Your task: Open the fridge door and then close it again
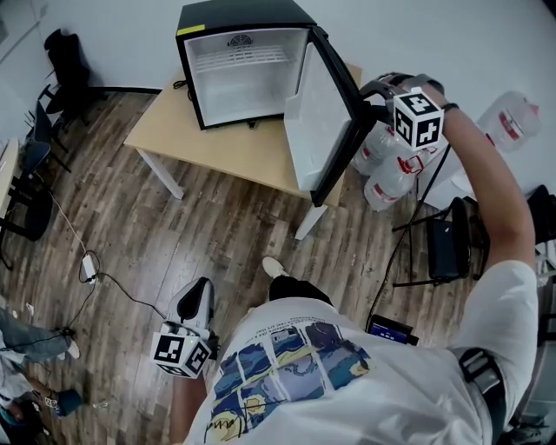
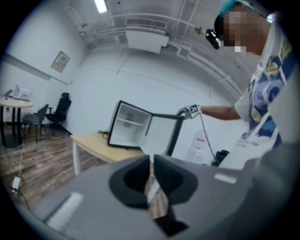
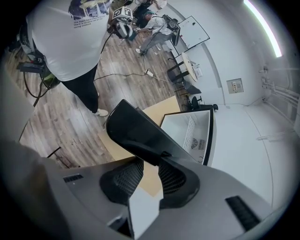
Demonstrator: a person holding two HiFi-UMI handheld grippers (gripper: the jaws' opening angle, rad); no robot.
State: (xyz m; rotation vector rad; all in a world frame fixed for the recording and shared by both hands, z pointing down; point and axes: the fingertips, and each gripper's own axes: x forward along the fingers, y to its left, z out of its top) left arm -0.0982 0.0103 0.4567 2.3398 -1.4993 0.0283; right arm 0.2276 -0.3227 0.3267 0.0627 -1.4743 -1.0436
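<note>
There is one small fridge [image 1: 246, 17]. It is a black box and it sits on one tabletop [image 1: 234, 148] made of light wood. The tabletop is flat, has straight sides and stands on white legs [image 1: 165, 174]. The fridge has one door [image 1: 326, 113], and it is wide open. The door swings out to the right side of the fridge and hangs out past the edge of the tabletop. It is black on the outside and smooth and white on the inside. The inside of the fridge is white too, with one thin wire shelf [image 1: 236, 59] near the top.

There are two grippers, and each has one cube with black and white squares on it. The right gripper [image 3: 150, 166] is up at the door. Its two dark, ribbed jaws are clamped on the black top edge of the door, one jaw on each side. The arm that holds it is stretched out.

The left gripper [image 2: 151, 161] is well apart from the fridge, down low by the person's side. Its two jaws are together with only a thin slit between them, and nothing is in them.

The floor [image 1: 130, 226] is made of long brown wood planks. I count three big clear plastic water bottles [image 1: 393, 181] on it. Two are just beside the open door and one is farther to the right. The person wears a white shirt [image 1: 347, 391] with blue pictures on it.
</note>
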